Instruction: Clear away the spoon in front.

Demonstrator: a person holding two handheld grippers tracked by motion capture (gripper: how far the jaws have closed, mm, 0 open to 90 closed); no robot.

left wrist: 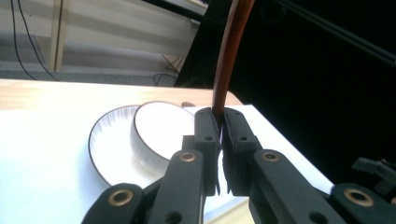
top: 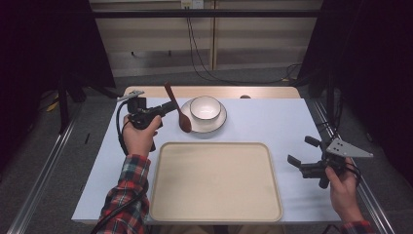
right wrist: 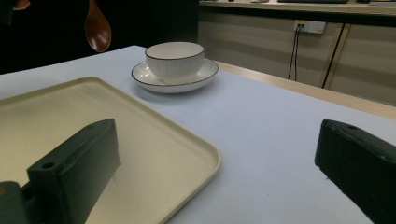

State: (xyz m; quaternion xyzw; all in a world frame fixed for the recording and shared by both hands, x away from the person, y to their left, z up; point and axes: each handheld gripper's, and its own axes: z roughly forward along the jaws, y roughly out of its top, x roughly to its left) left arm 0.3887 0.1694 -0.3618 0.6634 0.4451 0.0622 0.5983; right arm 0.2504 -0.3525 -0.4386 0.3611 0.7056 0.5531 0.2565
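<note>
Spoon [top: 176, 106] held aloft at the far left of the table [top: 272, 122]: seen from the high view, the left gripper [top: 168, 108] clamps the brown wooden handle, the bowl end hanging low over the near-left rim of the saucer [top: 216, 124]. A white cup [top: 205, 107] sits on that saucer. A hand in a plaid sleeve [top: 127, 187] carries the gripper. Nearer the person lies a cream tray [top: 214, 180], bare. At the right edge the right gripper [top: 302, 151] hovers beside the tray, its jaws spread wide with nothing between them.

From the left gripper view, the two black jaws stand pressed together on the spoon's handle [left wrist: 226, 65], which rises steeply out of the top of the frame. Beyond them the cup [left wrist: 156, 133] and saucer [left wrist: 105, 149] rest on the white tabletop; whether the spoon touches the saucer cannot be told from here.

From the right gripper view, the right gripper's own jaws stand far apart at the lower corners, gripping nothing. Between them stretch the tray's corner [right wrist: 187, 149] and open tabletop. Farther off, the cup [right wrist: 174, 58] stands in its saucer [right wrist: 205, 70], and the spoon's bowl [right wrist: 97, 30] hangs in the air to their left, clear of the table.
</note>
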